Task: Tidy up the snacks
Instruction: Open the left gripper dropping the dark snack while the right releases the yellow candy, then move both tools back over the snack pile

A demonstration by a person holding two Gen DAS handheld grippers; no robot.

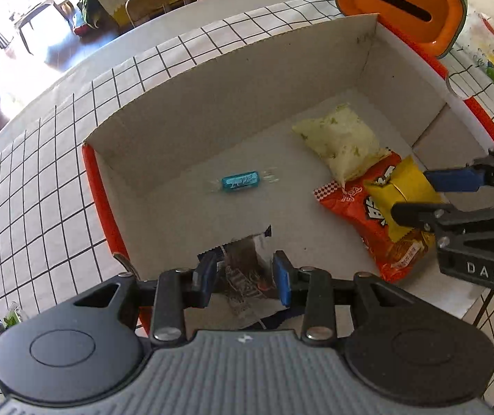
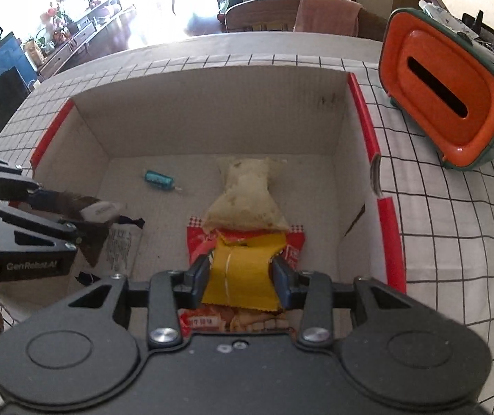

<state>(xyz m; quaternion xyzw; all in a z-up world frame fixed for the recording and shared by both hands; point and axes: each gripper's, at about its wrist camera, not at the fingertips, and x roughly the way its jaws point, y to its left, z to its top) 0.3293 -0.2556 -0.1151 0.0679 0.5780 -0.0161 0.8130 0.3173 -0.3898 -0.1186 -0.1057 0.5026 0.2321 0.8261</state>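
left wrist: steeply down, close | right wrist: likewise | shared: box [image 1: 233,103] interior, probably whole

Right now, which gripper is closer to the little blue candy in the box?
Left. The left gripper, holding a dark wrapper, is just in front of the blue candy. The right gripper grips a yellow packet farther off, beside the box's other wall.

An open white cardboard box with red edges [image 2: 390,228] sits on the table with the black-gridded white cloth [image 2: 454,242]. Inside, seen from the right wrist, a small teal wrapped candy [image 2: 158,180] lies far left, and a pale yellowish pouch [image 2: 247,197] lies behind and overlaps a red snack packet [image 1: 367,221]. An orange-faced slotted container with green sides [image 2: 447,103] stands on the table, right of the box.
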